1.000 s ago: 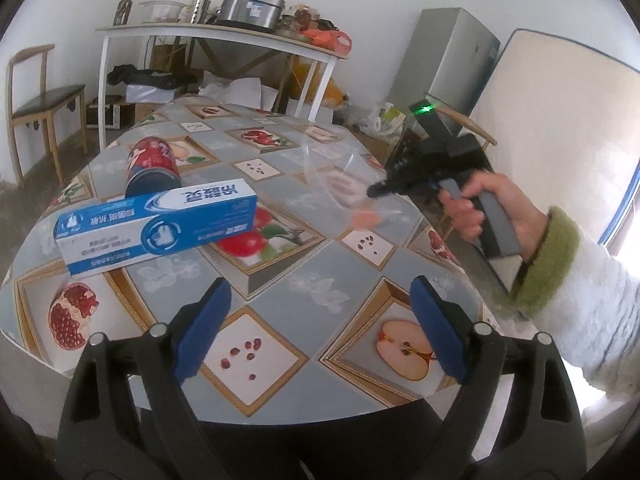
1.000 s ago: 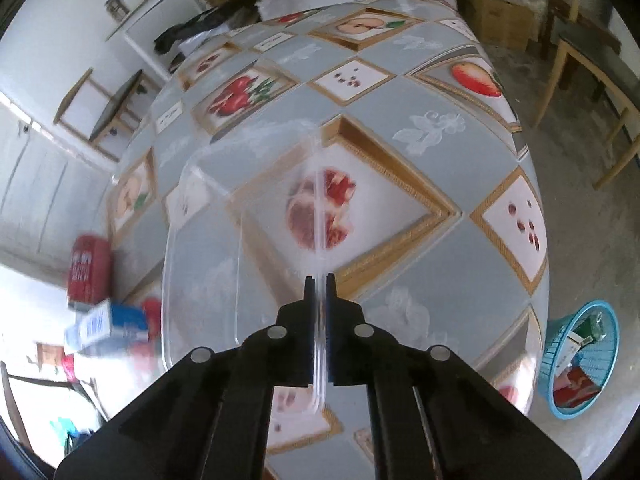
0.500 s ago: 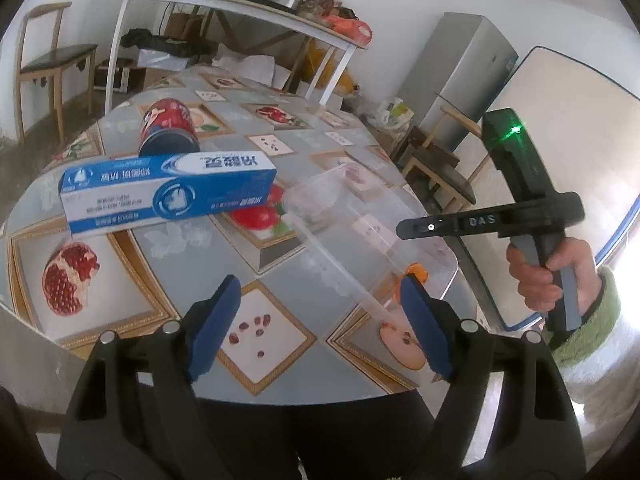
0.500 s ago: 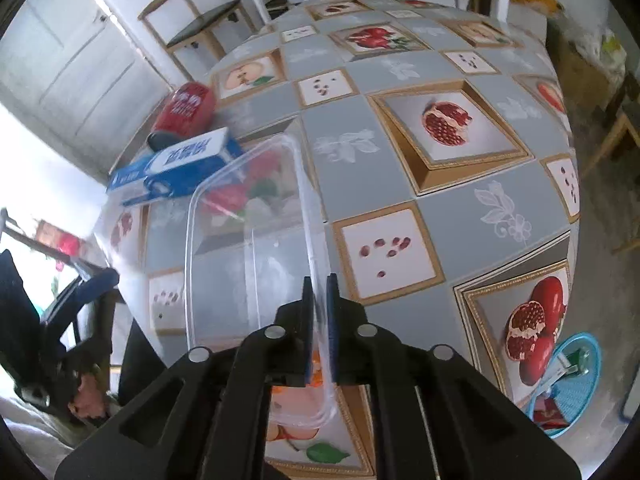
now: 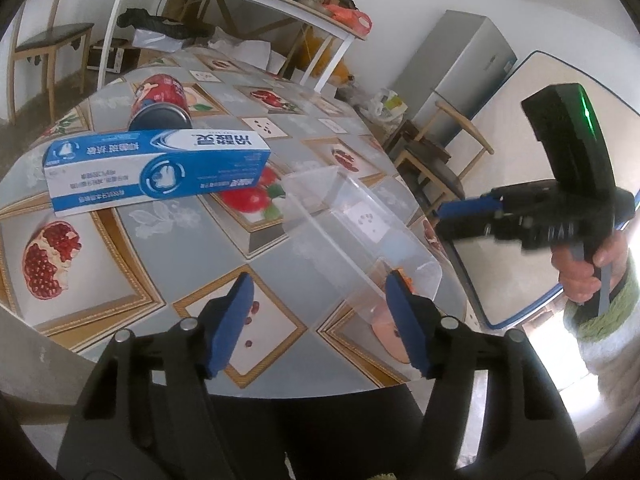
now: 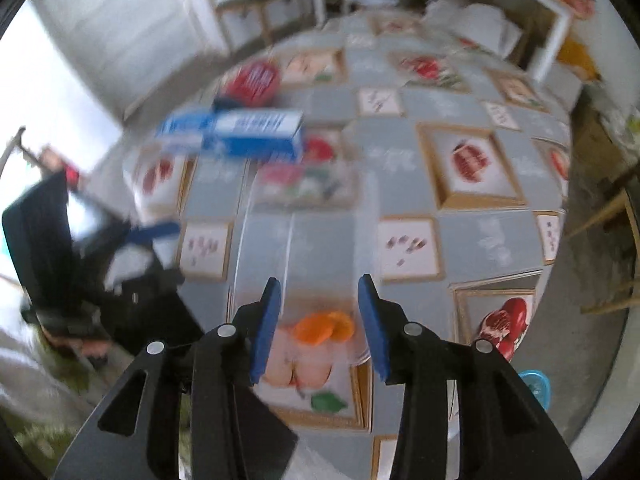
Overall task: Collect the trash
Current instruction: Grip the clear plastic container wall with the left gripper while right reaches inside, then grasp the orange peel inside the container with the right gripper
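Left wrist view, left to right. One worktop [image 5: 280, 248] under a fruit-print cloth. Far left on it: one red can [image 5: 162, 98] lying on its side, and just near of it one blue-and-white box [image 5: 156, 168], touching or nearly so. Centre-right: one clear plastic tub [image 5: 352, 224], tilted, its near corner at the worktop's near right edge; one orange scrap [image 5: 402, 276] inside it.

Left gripper [image 5: 320, 320]: jaws spread and closing, the tub's near wall between the pads; contact on the right pad cannot be told.

Right gripper [image 5: 448, 216]: held in one hand [image 5: 584, 272] off the worktop's right edge, jaws parted and opening, nothing between them. Right wrist view is blurred; the tub lies below the gripper [image 6: 320, 316], not pinched. One blue basket [image 6: 536, 386] on the floor, far right.
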`<action>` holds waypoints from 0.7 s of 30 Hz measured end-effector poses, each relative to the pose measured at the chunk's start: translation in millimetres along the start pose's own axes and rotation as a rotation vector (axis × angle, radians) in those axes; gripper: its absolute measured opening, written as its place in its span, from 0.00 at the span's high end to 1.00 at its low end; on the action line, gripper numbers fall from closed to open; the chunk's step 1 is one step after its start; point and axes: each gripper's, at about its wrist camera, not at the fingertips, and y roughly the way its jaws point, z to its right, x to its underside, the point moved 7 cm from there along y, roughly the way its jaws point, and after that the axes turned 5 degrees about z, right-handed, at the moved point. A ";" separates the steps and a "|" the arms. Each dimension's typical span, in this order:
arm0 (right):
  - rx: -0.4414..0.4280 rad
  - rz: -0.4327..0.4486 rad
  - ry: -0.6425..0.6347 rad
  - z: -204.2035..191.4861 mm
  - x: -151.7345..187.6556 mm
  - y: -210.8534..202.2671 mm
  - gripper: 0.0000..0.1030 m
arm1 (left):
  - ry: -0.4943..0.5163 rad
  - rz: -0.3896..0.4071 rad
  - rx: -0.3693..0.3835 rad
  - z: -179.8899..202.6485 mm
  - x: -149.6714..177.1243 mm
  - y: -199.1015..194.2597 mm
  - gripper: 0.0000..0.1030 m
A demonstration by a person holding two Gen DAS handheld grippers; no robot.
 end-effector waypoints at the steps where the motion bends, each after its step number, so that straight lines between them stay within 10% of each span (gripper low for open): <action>1: 0.006 -0.029 -0.034 -6.1 1.3 3.0 0.66 | -0.006 -0.005 0.012 0.6 -0.9 1.6 0.39; 21: 0.079 -0.562 -0.187 -28.6 21.0 83.2 0.76 | -0.057 -0.009 0.047 -10.0 -18.9 18.1 0.48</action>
